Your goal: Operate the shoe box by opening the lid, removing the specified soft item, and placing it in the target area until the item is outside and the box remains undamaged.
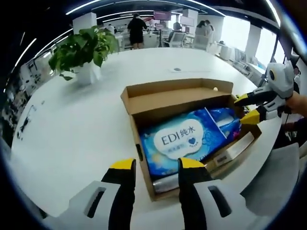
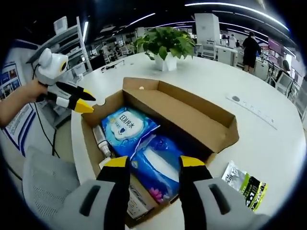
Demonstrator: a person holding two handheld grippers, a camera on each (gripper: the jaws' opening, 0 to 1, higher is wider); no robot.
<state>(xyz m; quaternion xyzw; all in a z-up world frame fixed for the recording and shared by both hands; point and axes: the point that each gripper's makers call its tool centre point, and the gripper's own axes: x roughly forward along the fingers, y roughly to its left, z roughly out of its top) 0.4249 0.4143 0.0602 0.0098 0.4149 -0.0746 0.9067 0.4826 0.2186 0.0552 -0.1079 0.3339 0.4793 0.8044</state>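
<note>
The lid step looks done: the box (image 1: pixel 178 98) sits open in the centre of the left gripper view, its lid folded back toward the upper part of the frame, and the same open box (image 2: pixel 192 115) fills the middle of the right gripper view. What remains, by my reading, is the whole removal and placing.

Inside lie two soft blue packs. One is the wipes pack (image 1: pixel 180 139), with a white label, at centre in the left gripper view and at centre left (image 2: pixel 125 125) in the right gripper view. The second pack (image 2: pixel 156 165) lies just beside it, lower centre of that view, between the right gripper's jaws as seen from the camera. (The task does not say which pack is the specified item, so I cannot tell.) A small tube (image 2: pixel 100 139) rests along the box's left wall.

The left gripper (image 1: pixel 156 165) hovers at the bottom of its view with jaws apart and nothing between them, just short of the box's near edge. The right gripper (image 2: pixel 149 163) also stands parted and empty, over the second pack; whether it touches the pack is unclear.

A sachet (image 2: pixel 244 182) lies on the table (image 2: pixel 268 139) at lower right, outside the box. A plant (image 1: pixel 84 48) stands upper left. No target area is marked.

The box shows no tears.
</note>
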